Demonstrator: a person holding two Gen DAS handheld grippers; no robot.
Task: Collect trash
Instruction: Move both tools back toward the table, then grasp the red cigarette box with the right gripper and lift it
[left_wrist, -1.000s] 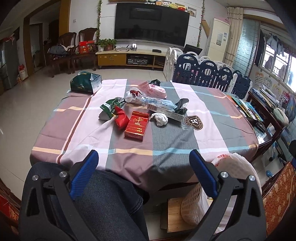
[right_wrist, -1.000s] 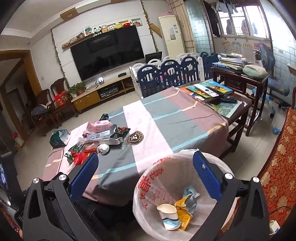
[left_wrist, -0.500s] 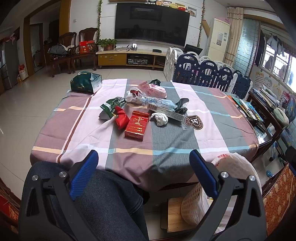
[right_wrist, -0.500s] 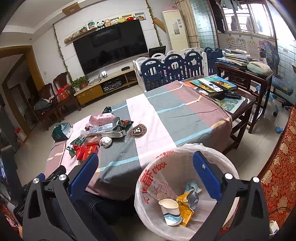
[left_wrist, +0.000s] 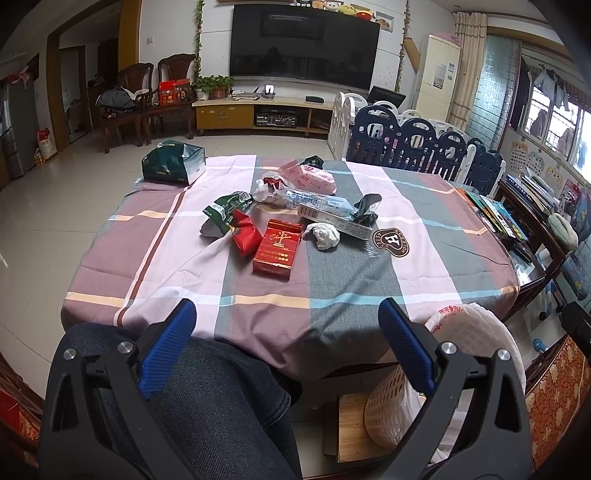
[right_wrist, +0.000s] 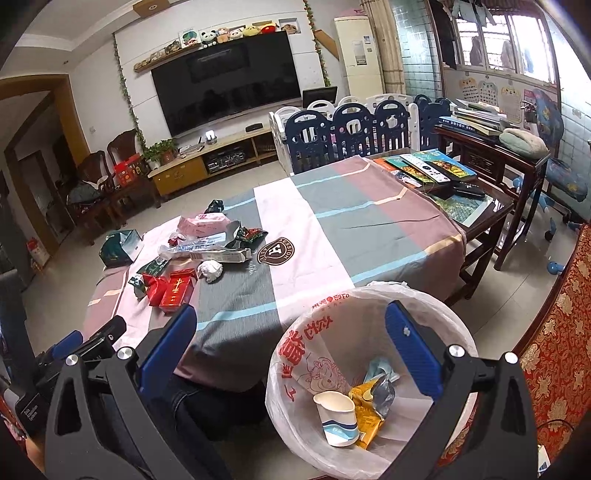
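Note:
Trash lies in a heap on the striped tablecloth (left_wrist: 332, 280): a red cigarette carton (left_wrist: 277, 245), a red wrapper (left_wrist: 245, 232), a green wrapper (left_wrist: 225, 210), a crumpled white paper (left_wrist: 323, 234), a long white box (left_wrist: 332, 218) and a pink packet (left_wrist: 310, 177). The heap also shows in the right wrist view (right_wrist: 177, 288). A bin lined with a white bag (right_wrist: 369, 321) stands at the table's near right corner, holding a paper cup (right_wrist: 338, 413) and a yellow wrapper (right_wrist: 369, 406). My left gripper (left_wrist: 286, 317) is open and empty above my lap. My right gripper (right_wrist: 288, 321) is open and empty over the bin.
A green tissue box (left_wrist: 173, 162) sits at the table's far left corner. Books and remotes (right_wrist: 428, 170) lie on a side table at the right. A blue and white playpen fence (left_wrist: 417, 144) stands behind the table. A red patterned seat (right_wrist: 561, 332) is at the right.
The right gripper has shifted a little, so the bin sits more centred under it. The left gripper has hardly moved. Both stay open.

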